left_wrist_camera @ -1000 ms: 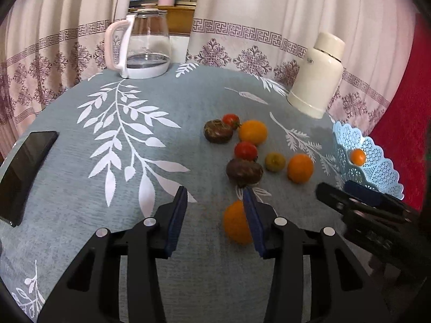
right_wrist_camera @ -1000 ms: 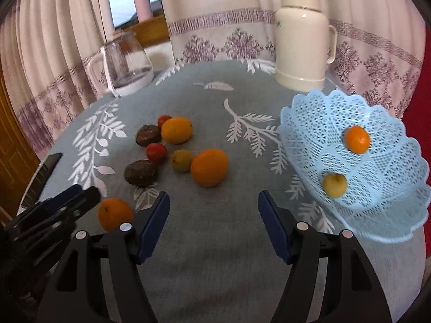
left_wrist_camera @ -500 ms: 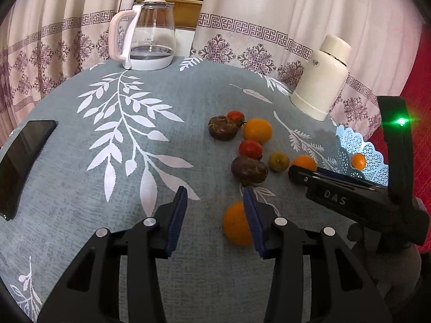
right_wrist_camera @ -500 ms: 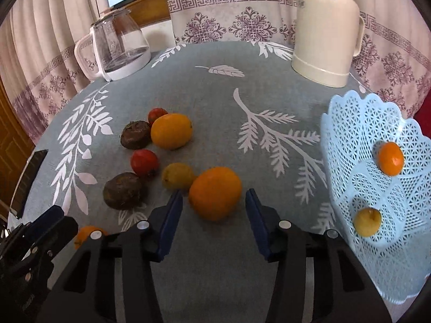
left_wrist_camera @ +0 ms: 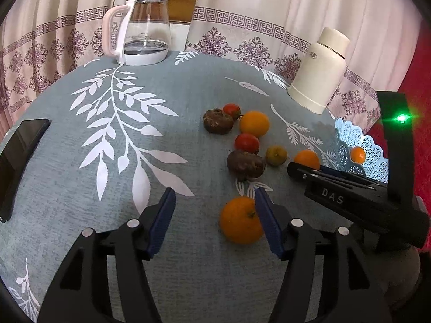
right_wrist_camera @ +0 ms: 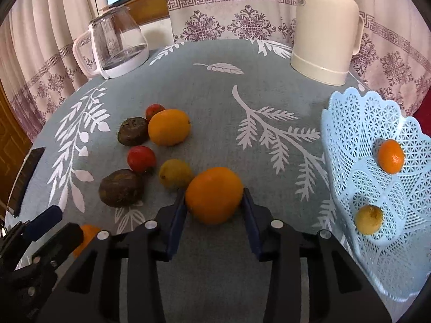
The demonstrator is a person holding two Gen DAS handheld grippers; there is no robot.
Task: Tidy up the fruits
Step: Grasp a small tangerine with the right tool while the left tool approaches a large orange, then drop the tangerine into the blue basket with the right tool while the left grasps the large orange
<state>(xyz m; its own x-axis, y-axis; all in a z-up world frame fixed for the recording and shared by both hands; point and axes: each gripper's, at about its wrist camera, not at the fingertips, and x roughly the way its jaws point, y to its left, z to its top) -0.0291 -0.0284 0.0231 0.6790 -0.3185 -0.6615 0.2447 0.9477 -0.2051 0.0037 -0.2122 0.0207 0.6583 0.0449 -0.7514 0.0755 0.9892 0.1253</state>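
On my right camera, the right claw has just been closing and its pads now press both sides of the big orange, which sits on the table dead ahead at twelve o'clock, between the fingertips. A yellow-green fruit touches that orange at its ten o'clock. Further out at ten lie a brown fruit, a tomato, a second brown fruit, another orange and a second tomato behind it. At three o'clock stands the blue basket, holding a mandarin and a small yellow fruit.

On my left camera, the left claw has just been opening and its jaws stand apart, clamped on nothing. A small orange lies on the cloth at about one o'clock, inside the gap but hard against the right-hand pad; I cannot tell whether it touches. The left-hand pad is well clear of it. Beyond, at one to two o'clock, the right claw's body crosses my view with the big orange peeking over its tip.

Farthest off, a glass kettle stands at eleven and a cream flask at one; a phone lies at nine.
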